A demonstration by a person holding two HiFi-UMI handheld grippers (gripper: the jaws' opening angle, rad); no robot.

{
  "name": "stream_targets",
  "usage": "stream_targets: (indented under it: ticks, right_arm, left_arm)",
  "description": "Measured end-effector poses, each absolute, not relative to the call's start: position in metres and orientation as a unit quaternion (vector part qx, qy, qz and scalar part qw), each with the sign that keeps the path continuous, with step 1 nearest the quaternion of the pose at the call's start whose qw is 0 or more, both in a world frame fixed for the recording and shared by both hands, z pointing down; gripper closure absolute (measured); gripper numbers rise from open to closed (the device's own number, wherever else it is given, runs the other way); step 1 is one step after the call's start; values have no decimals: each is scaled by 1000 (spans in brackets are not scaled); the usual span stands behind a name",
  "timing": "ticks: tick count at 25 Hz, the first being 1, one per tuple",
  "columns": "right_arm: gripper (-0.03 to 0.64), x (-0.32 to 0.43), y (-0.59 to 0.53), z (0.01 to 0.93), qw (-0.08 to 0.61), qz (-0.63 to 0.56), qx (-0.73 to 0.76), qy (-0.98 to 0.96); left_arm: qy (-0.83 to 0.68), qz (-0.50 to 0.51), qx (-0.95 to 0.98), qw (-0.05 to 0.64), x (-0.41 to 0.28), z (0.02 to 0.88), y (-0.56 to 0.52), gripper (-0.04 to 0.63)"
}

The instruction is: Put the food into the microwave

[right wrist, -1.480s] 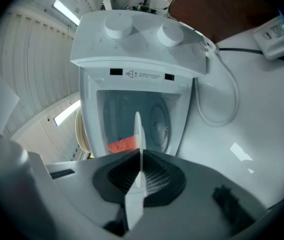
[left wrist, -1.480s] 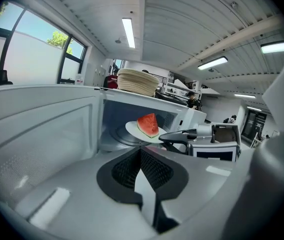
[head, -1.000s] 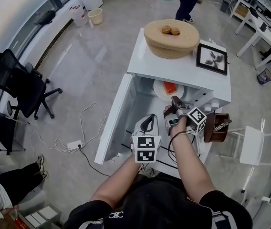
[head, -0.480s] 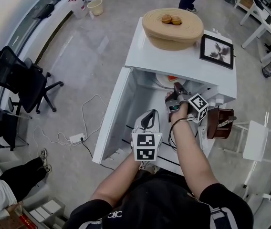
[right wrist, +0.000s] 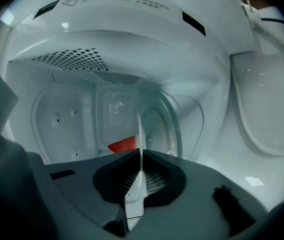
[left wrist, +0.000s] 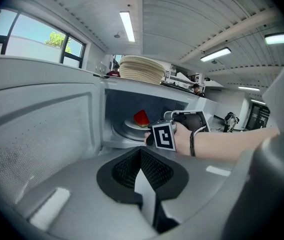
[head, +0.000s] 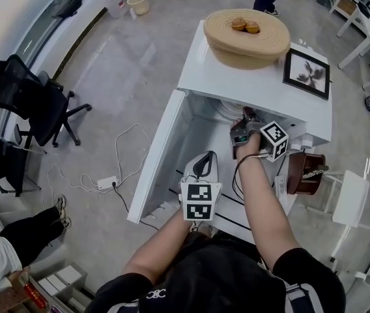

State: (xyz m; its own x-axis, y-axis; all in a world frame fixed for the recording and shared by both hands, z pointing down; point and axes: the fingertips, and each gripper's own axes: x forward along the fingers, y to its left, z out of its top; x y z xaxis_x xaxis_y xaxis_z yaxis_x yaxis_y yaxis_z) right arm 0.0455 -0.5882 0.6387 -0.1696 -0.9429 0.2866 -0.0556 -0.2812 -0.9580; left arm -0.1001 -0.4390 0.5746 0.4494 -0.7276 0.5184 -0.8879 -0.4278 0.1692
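Note:
The white microwave (head: 243, 80) stands with its door (head: 159, 152) swung open to the left. My right gripper (head: 245, 119) reaches into the cavity, shut on the rim of a white plate (right wrist: 140, 126) that I see edge-on between its jaws. A red piece of food (right wrist: 123, 144) lies on that plate (left wrist: 131, 125), low over the cavity floor; whether the plate touches it I cannot tell. In the left gripper view the food (left wrist: 141, 117) shows just past the right gripper's marker cube (left wrist: 164, 136). My left gripper (head: 202, 162) hangs in front of the opening, shut and empty.
A woven basket (head: 247, 41) with two buns (head: 245, 25) and a framed picture (head: 307, 74) sit on the microwave's top. A brown object (head: 304, 173) and a white chair (head: 354, 204) are at the right. Office chairs (head: 28, 106) and a cable (head: 116, 175) are on the floor at left.
My right gripper has pushed the plate deeper into the microwave; in the head view the food is now hidden under the top edge. The left gripper has stayed put.

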Motion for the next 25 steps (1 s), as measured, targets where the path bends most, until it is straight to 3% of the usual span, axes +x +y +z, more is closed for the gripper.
stream_targets:
  ticks: [12,25]
  right_arm:
    - [598,48,-599,650,334,-592,-560,473]
    - [594,54,-601,648,235,-553,-619,505]
  left_arm:
    - [-494,183,818,229,-108,584,-445,588]
    - [-472,185,829,238,-101,586,-445,588]
